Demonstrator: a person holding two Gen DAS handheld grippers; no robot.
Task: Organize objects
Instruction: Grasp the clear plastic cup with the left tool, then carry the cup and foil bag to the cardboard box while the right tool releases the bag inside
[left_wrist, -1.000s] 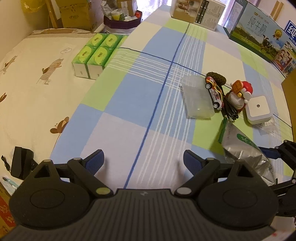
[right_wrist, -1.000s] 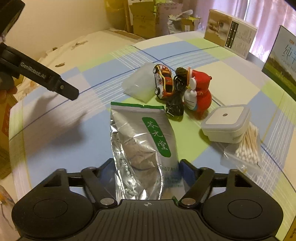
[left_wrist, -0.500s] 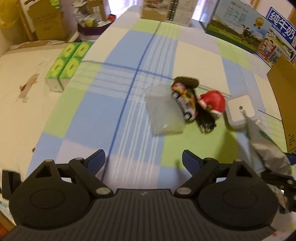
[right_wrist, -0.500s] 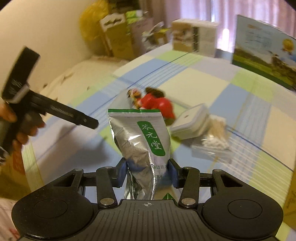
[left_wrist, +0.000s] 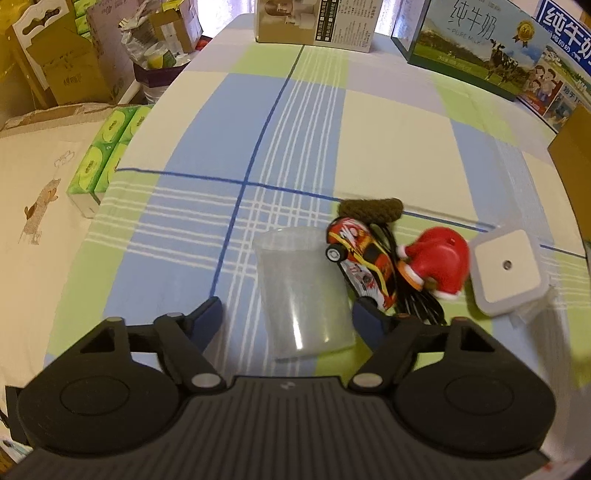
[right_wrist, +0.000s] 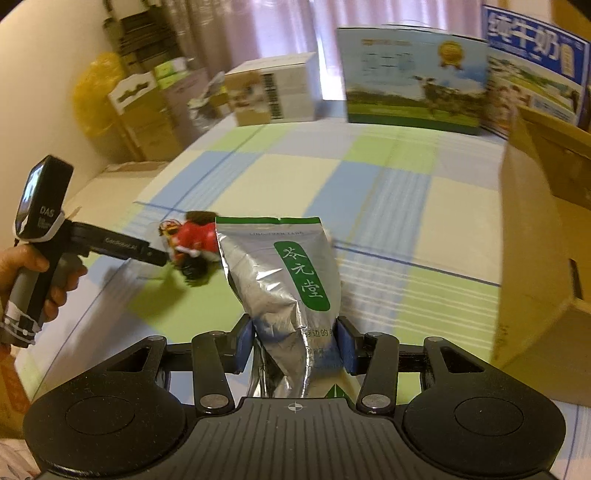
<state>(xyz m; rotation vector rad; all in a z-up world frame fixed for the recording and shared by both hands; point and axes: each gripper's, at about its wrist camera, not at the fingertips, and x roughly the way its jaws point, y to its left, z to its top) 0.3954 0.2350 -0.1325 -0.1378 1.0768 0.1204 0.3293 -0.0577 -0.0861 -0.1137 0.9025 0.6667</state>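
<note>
Right gripper (right_wrist: 294, 345) jaws pinching silver tea pouch (right_wrist: 286, 291), lifting | left gripper (left_wrist: 287, 317) jaws spread, apparently hovering over clear plastic cup (left_wrist: 301, 291) | toy car (left_wrist: 364, 264) lying beside it

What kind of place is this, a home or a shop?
Most likely a room in a home, perhaps used for storage: a checked cloth covers the surface, cardboard boxes stand stacked by the wall, and milk cartons stand at the far edge.
</note>
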